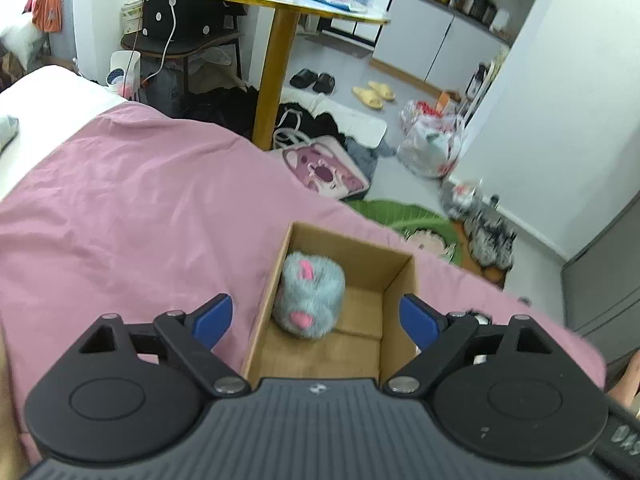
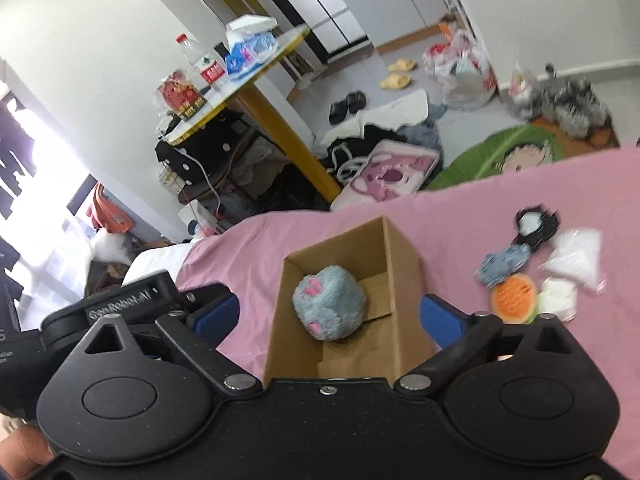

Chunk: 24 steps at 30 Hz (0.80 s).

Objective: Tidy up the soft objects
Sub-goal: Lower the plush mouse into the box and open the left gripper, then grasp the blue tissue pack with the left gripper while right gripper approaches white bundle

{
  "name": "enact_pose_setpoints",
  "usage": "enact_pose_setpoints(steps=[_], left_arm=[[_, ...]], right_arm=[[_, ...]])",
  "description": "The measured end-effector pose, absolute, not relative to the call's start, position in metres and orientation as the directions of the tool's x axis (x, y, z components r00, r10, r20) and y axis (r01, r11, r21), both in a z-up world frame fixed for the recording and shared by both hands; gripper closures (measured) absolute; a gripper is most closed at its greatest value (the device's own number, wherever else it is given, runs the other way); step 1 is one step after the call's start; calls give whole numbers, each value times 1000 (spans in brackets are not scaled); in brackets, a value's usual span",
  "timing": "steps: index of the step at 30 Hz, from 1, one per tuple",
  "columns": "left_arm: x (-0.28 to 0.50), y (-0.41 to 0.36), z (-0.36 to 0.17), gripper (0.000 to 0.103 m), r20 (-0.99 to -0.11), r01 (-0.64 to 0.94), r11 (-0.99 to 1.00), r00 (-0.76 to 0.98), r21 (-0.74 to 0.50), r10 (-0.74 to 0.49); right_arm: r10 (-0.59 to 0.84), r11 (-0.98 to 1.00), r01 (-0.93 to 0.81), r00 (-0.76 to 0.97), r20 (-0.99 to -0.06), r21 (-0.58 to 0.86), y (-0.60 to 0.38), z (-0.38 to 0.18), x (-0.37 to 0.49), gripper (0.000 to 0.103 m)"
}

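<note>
An open cardboard box [image 1: 396, 276] [image 2: 400, 252] rests on the pink bedspread [image 1: 132, 208] [image 2: 520, 192]. A fluffy grey-blue plush toy [image 1: 310, 294] [image 2: 330, 306] with pink patches lies inside it. My left gripper [image 1: 316, 316] hovers open just above the box, nothing between its blue fingertips. My right gripper [image 2: 330, 312] is open too, over the same box, empty. To the right of the box lie a blue-and-black soft toy [image 2: 516, 248], an orange slice-shaped plush [image 2: 514, 298], a small white soft item [image 2: 558, 300] and a clear plastic bag [image 2: 576, 256].
The bed's edge runs past the box; beyond it the floor holds a pink bag [image 1: 324, 168], a green cartoon rug [image 1: 404, 216], slippers [image 1: 374, 94] and plastic bags [image 1: 432, 140]. A round table [image 1: 288, 4] on a yellow post stands by the bed. The other gripper's body [image 2: 120, 308] sits at left.
</note>
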<state>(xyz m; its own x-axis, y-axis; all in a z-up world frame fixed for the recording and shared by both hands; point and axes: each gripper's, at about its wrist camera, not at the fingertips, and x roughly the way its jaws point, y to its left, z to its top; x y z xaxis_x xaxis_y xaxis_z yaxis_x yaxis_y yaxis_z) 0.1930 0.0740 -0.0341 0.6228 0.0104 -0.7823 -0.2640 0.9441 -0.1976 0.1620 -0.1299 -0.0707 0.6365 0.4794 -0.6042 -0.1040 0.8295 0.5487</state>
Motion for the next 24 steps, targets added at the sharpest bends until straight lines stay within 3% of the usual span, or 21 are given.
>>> enact_pose_setpoints(steps=[5,12,24], left_arm=[[181,55,-25,12,-777,-244,956,629,-161,30],[162,27,-16,1,-759,-207,965,651,-161,13],[141,-9,-7,0,-740,-180,970,673,-164,0]], right_arm=[[473,831,-106,651,-594,546,-152,-61,150,0],[443,852,-105,665,-601,512,-185,-55,134,0],[429,856,-102,685,-588,506,-228,-54,111,0]])
